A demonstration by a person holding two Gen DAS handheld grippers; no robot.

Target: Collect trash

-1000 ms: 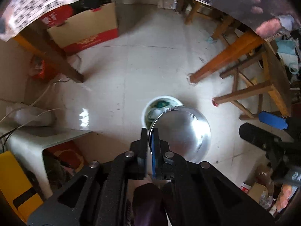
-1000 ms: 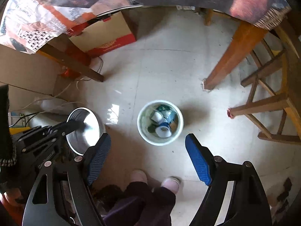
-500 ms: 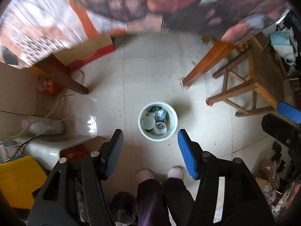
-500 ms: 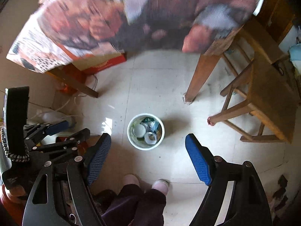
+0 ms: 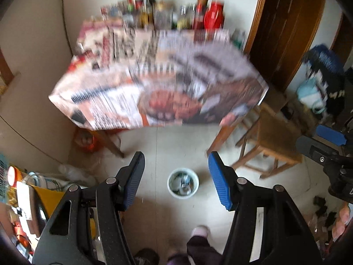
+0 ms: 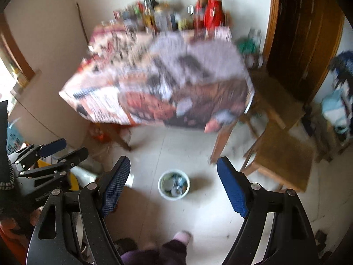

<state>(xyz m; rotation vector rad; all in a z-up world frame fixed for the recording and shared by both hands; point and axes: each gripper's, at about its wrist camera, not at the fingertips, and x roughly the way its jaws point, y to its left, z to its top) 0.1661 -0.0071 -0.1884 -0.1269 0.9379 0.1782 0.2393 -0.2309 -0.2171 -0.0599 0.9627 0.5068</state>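
Observation:
A small white trash bin (image 5: 183, 183) with several bits of rubbish inside stands on the pale tiled floor, far below both grippers. My left gripper (image 5: 175, 154) hangs high above it, open, with nothing between its blue pads. In the right wrist view the same bin (image 6: 174, 184) lies below my right gripper (image 6: 173, 160), also open and holding nothing. The left gripper (image 6: 70, 147) shows at the left edge there, and the right gripper (image 5: 320, 142) at the right edge of the left wrist view.
A table covered in newspaper (image 5: 158, 84) stands beyond the bin, with blurred bottles and jars (image 5: 172, 13) along its far side. A wooden chair (image 6: 282, 152) is on the right and a dark door (image 6: 304, 33) behind it. Clutter (image 5: 24, 190) lines the left. The person's foot (image 5: 199, 231) shows below.
The left gripper was shut on a metal bowl's rim; it has opened and the bowl is out of sight. Both grippers have risen, so the bin looks smaller and the tabletop has come into view.

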